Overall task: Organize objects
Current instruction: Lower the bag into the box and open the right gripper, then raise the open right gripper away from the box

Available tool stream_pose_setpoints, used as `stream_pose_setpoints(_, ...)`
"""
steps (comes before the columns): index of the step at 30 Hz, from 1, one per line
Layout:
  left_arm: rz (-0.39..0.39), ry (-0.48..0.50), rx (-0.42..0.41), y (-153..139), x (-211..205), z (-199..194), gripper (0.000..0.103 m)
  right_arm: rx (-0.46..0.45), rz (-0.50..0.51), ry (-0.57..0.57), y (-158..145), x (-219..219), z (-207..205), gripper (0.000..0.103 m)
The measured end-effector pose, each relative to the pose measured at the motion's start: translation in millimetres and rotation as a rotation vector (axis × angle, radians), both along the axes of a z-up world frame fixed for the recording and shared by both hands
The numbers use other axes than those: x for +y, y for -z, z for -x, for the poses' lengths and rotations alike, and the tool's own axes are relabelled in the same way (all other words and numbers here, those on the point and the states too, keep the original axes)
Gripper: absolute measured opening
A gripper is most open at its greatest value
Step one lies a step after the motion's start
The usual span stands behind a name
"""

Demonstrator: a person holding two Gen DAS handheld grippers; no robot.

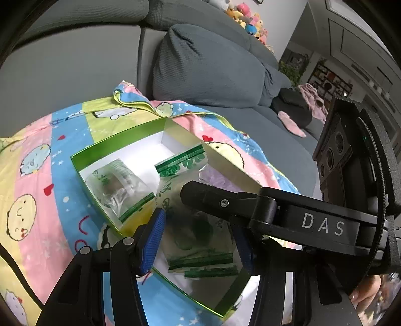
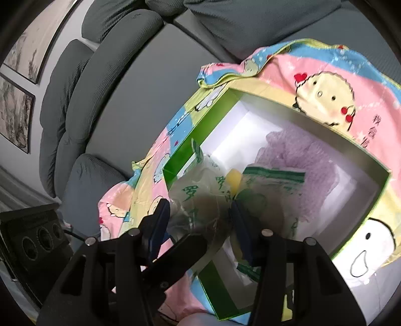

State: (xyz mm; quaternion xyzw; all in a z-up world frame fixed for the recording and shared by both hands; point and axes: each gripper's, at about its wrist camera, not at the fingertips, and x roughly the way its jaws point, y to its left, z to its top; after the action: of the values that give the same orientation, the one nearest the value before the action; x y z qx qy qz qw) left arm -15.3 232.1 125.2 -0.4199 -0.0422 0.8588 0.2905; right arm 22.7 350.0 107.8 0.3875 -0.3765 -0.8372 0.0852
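A green box (image 1: 105,148) with a white inside lies open on a cartoon blanket (image 1: 32,175). My left gripper (image 1: 199,245) is shut on a clear green-printed bag (image 1: 198,233) with a dark green lump in it, just over the box's near end. In the right wrist view my right gripper (image 2: 200,223) is shut on a similar bag (image 2: 198,200) with a brownish lump, above the box (image 2: 325,140). One right finger (image 1: 200,198) crosses the left wrist view. Another bag (image 1: 117,183) and a purple cloth (image 2: 300,160) lie in the box.
The blanket covers a grey sofa seat (image 1: 75,62) with grey cushions (image 1: 208,65) behind it. Pink cloth pieces (image 1: 292,123) lie farther along the seat, plush toys (image 1: 250,20) on the backrest. Framed pictures (image 2: 17,110) hang on the wall. A hand (image 1: 368,293) holds the right gripper.
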Motion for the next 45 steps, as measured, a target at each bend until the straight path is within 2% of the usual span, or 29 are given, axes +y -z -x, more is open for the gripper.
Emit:
stream_pose_setpoints(11,-0.036,-0.026,-0.084,16,-16,8,0.054,-0.015,-0.048,0.048,7,-3,7,0.049)
stream_pose_setpoints(20,-0.044,-0.042,-0.083,13,-33,3,0.055,-0.015,-0.052,0.105,9,2,8,0.049)
stream_pose_setpoints(21,-0.044,-0.048,-0.083,13,-35,2,0.059,-0.016,-0.054,0.111,10,2,8,0.049)
stream_pose_setpoints(24,-0.036,-0.064,-0.076,12,-39,1,0.063,-0.035,-0.109,0.153,9,5,6,0.049)
stream_pose_setpoints(27,-0.058,-0.072,-0.085,11,-45,1,0.063,-0.096,-0.187,0.213,13,11,6,0.051)
stream_pose_setpoints(29,-0.072,-0.080,-0.088,9,-50,2,0.063,-0.108,-0.177,0.217,17,17,5,0.049)
stream_pose_setpoints(33,-0.077,-0.100,-0.085,6,-57,2,0.064,-0.088,-0.152,0.211,13,21,1,0.052)
stream_pose_setpoints(38,-0.081,-0.115,-0.080,0,-61,0,0.064,-0.056,-0.168,0.196,2,16,-4,0.052)
stream_pose_setpoints(45,-0.097,-0.110,-0.071,-7,-64,-7,0.064,-0.008,-0.198,0.179,-17,9,-12,0.064)
